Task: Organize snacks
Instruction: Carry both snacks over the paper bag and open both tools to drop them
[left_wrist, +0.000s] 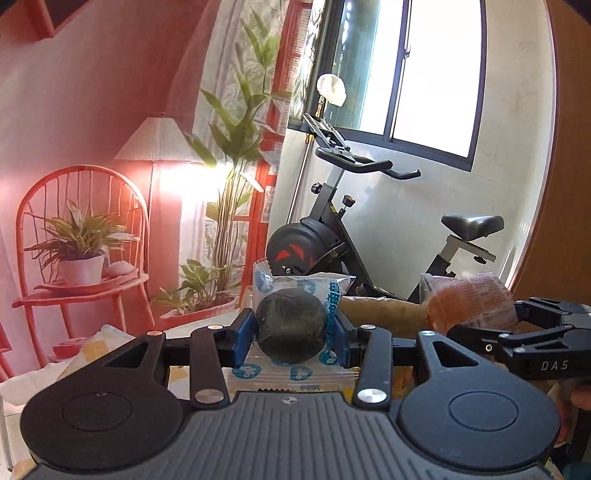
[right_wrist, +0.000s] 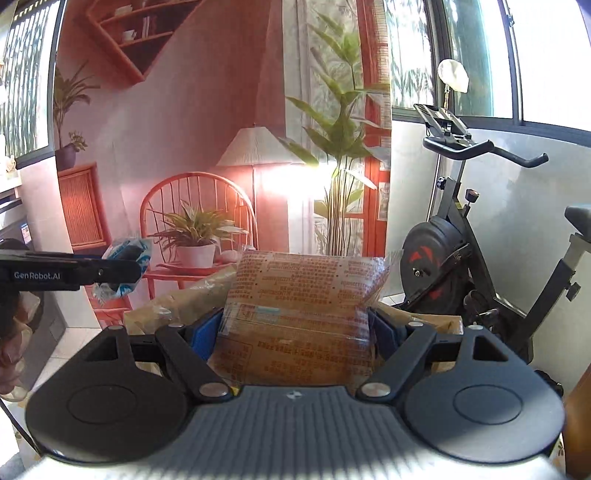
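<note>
At frame centre in each wrist view, our left gripper (left_wrist: 295, 334) pinches a dark ball snack (left_wrist: 290, 325) in crinkly, slippery wrap, while our right gripper (right_wrist: 295, 332), jaws wider, clamps a light, soft bread pack (right_wrist: 306, 295), best held mid-body.

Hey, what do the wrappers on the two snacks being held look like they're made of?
Dark round snack's wrapper: thin clear plastic film, glossy, with blue print and a serrated edge. Flat snack's wrapper: likewise clear glossy film, red print, crinkled at the corner; contents look orange-brown.
</note>
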